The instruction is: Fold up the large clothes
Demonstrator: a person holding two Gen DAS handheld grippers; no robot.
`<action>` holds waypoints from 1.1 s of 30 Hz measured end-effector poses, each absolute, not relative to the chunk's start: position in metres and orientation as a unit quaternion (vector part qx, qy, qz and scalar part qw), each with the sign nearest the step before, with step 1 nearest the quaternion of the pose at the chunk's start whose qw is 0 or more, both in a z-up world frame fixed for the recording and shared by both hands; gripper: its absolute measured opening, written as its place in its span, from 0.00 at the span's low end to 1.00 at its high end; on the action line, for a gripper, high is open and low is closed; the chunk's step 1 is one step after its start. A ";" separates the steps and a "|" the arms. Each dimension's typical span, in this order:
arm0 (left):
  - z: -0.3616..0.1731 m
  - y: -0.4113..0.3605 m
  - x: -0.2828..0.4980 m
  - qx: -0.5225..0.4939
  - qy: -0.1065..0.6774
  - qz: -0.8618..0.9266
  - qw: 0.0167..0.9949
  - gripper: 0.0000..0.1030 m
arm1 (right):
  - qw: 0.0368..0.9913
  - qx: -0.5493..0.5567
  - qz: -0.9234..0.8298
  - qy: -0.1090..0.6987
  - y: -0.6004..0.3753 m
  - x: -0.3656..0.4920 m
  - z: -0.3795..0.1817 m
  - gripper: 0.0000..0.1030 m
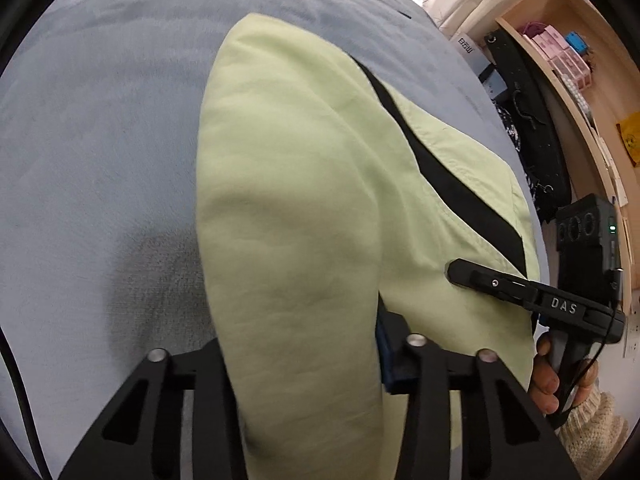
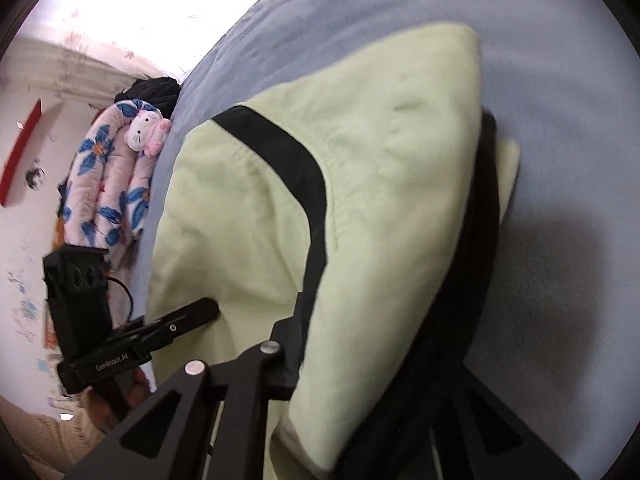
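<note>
A pale green garment (image 1: pixel 304 184) with black trim lies partly lifted over a grey-blue bed. My left gripper (image 1: pixel 308 360) is shut on a fold of the green garment, which drapes between and over its fingers and hides the tips. In the right wrist view the same green garment (image 2: pixel 392 208) hangs thick between my right gripper (image 2: pixel 360 368), which is shut on it. Each gripper shows in the other's view: the right gripper (image 1: pixel 460 274) reaches in at the garment's right edge, the left gripper (image 2: pixel 208 310) at its left edge.
The grey-blue bedcover (image 1: pixel 100 140) spreads under everything and also shows in the right wrist view (image 2: pixel 560 184). A wooden shelf (image 1: pixel 576 72) with small boxes stands at the right. A folded floral quilt (image 2: pixel 116 188) with a plush cat lies at the bed's far left.
</note>
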State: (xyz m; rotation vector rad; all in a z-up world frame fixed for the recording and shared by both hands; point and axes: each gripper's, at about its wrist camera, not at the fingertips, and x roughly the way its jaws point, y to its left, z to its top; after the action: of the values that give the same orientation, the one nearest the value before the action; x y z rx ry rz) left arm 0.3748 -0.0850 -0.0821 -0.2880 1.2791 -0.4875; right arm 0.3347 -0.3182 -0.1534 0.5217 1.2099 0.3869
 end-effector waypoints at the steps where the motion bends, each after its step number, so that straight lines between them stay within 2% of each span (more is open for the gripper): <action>1: -0.077 -0.084 0.375 -0.131 0.588 -0.225 0.765 0.34 | 0.777 0.238 0.176 0.556 -0.314 0.333 -0.147 0.11; 9: -0.038 -0.047 0.374 -0.124 0.590 -0.219 0.767 0.34 | 0.780 0.239 0.182 0.548 -0.261 0.315 -0.107 0.10; 15: -0.014 0.014 0.384 -0.113 0.587 -0.184 0.780 0.34 | 0.775 0.243 0.214 0.542 -0.194 0.324 -0.094 0.10; 26: 0.020 0.125 0.447 -0.082 0.560 -0.139 0.812 0.34 | 0.783 0.211 0.282 0.513 -0.064 0.385 -0.068 0.10; 33: 0.018 0.191 0.505 -0.068 0.522 -0.148 0.838 0.35 | 0.802 0.198 0.289 0.483 -0.008 0.441 -0.062 0.10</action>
State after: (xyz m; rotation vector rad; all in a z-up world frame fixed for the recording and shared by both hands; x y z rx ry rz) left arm 0.5046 0.1913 0.0183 -0.1432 1.1035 -0.3128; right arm 0.4407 -0.0076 -0.0617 0.4253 1.0354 0.6197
